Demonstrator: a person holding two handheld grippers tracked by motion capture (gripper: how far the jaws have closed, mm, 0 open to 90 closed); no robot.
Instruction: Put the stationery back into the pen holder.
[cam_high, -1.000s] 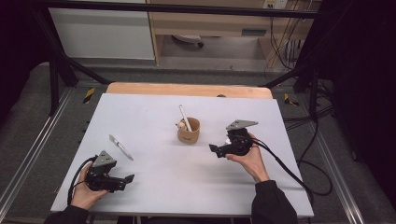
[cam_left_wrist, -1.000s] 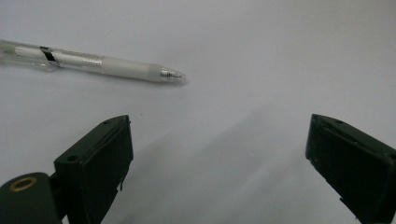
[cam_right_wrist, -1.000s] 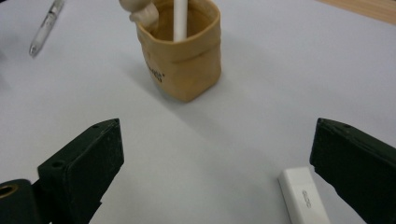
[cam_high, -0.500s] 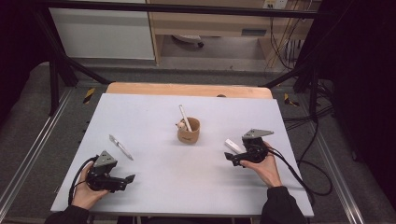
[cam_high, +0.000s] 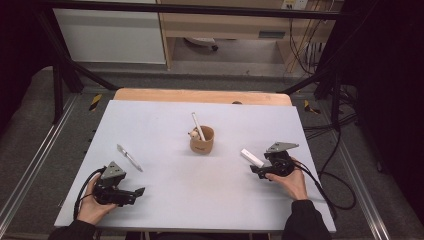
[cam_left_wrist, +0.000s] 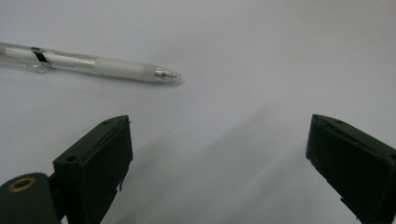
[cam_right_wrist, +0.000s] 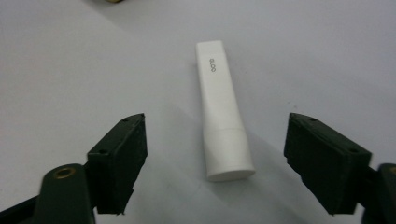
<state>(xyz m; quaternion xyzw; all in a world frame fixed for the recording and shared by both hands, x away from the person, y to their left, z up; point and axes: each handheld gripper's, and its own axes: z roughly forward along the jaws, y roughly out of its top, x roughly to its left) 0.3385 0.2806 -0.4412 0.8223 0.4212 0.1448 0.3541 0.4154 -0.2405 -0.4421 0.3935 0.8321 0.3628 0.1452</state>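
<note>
Lying flat on the pale table (cam_high: 165, 200): white tube (cam_right_wrist: 224, 112).

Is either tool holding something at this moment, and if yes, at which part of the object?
Nothing is held. The right tool is open, with the white tube lying on the table between its jaws, untouched. The left tool is open too, apart from the pen.

A pale grey surface (cam_high: 165, 125) rests on a wooden board (cam_high: 200, 95) inside a black metal frame (cam_high: 60, 80). Behind stand a white cabinet (cam_high: 110, 35) and a wooden shelf unit (cam_high: 225, 25); the grey floor (cam_high: 30, 125) is dim, with black cables (cam_high: 340, 165) at right
</note>
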